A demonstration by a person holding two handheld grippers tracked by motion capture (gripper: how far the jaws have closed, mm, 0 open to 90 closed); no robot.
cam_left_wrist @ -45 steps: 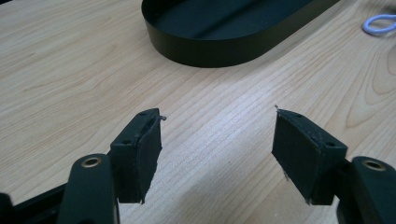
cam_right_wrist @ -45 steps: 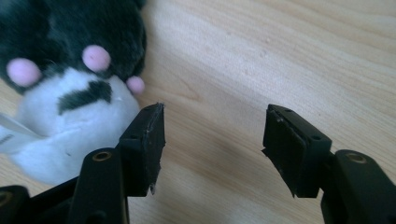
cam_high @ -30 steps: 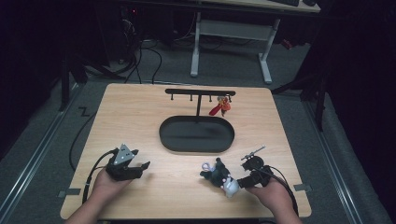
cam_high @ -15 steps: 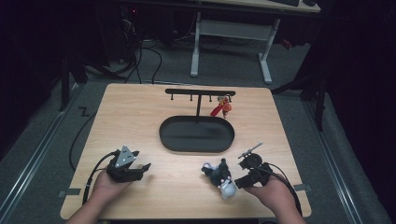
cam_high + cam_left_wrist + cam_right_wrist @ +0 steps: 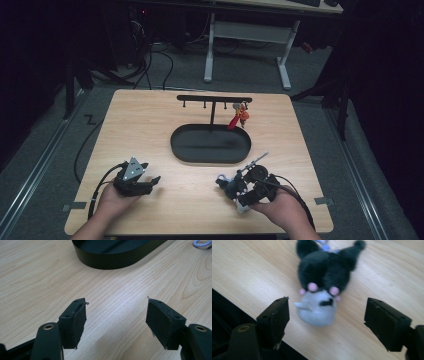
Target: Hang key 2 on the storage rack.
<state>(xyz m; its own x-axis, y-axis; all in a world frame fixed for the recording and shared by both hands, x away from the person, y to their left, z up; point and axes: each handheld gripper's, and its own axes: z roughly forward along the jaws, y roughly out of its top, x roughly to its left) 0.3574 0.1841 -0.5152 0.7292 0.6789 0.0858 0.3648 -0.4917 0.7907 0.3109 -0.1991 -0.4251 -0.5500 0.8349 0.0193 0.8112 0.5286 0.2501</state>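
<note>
Straddling plush toy (image 5: 320, 287), right gripper (image 5: 325, 315) wide.

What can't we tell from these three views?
- Black-and-white plush keychain toy: right gripper view is motion-blurred, so its face details are soft; its loop is cut by the top edge.
- Same toy in the high view: partly hidden behind the right gripper.
- Red charm on the black T-shaped hook rack: too small to identify.
- Black oval tray: cut by the top edge in the left gripper view.

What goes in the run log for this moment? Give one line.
left hand-held gripper: open, over bare table | right hand-held gripper: open, jaws either side of plush keychain, not closed | rack: red keychain hung
</note>
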